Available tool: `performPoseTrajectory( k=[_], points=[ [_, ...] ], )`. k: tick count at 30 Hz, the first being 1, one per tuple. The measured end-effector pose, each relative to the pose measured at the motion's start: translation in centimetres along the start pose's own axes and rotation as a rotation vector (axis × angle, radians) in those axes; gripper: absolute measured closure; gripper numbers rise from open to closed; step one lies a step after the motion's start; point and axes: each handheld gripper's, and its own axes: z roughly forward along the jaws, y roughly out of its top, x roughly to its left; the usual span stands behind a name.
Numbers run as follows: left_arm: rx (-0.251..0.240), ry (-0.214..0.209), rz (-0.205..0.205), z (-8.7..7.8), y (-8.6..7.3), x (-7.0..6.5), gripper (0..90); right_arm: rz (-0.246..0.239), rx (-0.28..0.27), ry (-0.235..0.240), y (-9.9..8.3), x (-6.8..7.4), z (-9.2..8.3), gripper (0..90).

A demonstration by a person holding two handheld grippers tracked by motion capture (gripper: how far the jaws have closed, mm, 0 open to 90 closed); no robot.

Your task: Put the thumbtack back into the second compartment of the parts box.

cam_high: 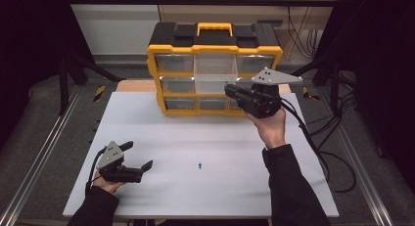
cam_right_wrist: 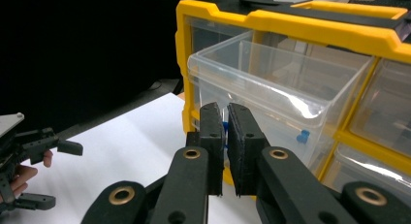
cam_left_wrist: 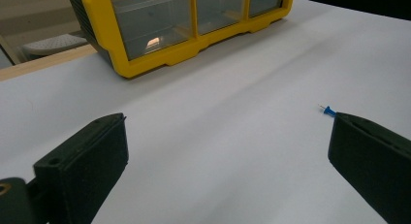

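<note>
The high view looks forward and down from the person's side, taking in the whole white bench (cam_high: 205, 152) with the yellow drawer cabinet (cam_high: 214, 69) at its far edge. The left claw view sits low near the bench's near left corner, close to the surface, facing across it toward the cabinet's (cam_left_wrist: 184, 35) bottom drawers. The right claw view rides higher, very near the cabinet (cam_right_wrist: 291, 64), looking at its pulled-out clear drawer (cam_right_wrist: 271, 88). All three views share the cabinet and the white bench top.
</note>
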Motion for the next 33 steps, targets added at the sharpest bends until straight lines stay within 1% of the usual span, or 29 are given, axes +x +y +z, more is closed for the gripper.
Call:
performPoseTrajectory(
  k=[4,5,9,15,18,23,29,33],
  points=[
    [0.001,0.000,0.000,0.0,0.0,0.0,0.5,-0.010,-0.004,0.000,0.3,0.0,0.0,85.5],
    [0.002,-0.001,0.000,0.0,0.0,0.0,0.5,-0.001,-0.007,0.000,0.4,0.0,0.0,85.4],
    [0.001,0.000,0.000,0.0,0.0,0.0,0.5,-0.001,-0.007,-0.008,0.8,-0.2,0.2,85.5],
    [0.000,-0.002,0.000,0.1,0.0,0.0,0.5,-0.005,-0.021,-0.025,2.1,-0.7,0.4,85.4],
    [0.001,-0.001,-0.001,0.1,0.0,0.0,0.5,-0.012,-0.020,-0.031,2.5,-0.8,0.5,85.5],
    [0.000,-0.001,0.000,0.1,0.0,0.0,0.5,-0.011,-0.018,-0.048,3.3,-1.1,1.1,85.5],
    [0.001,-0.002,-0.001,0.0,0.0,0.0,0.5,-0.004,-0.019,-0.060,3.8,-1.5,1.6,85.4],
    [0.000,-0.002,0.000,0.0,0.0,0.0,0.5,-0.007,-0.008,-0.073,4.2,-1.8,2.1,85.4]
  ],
)
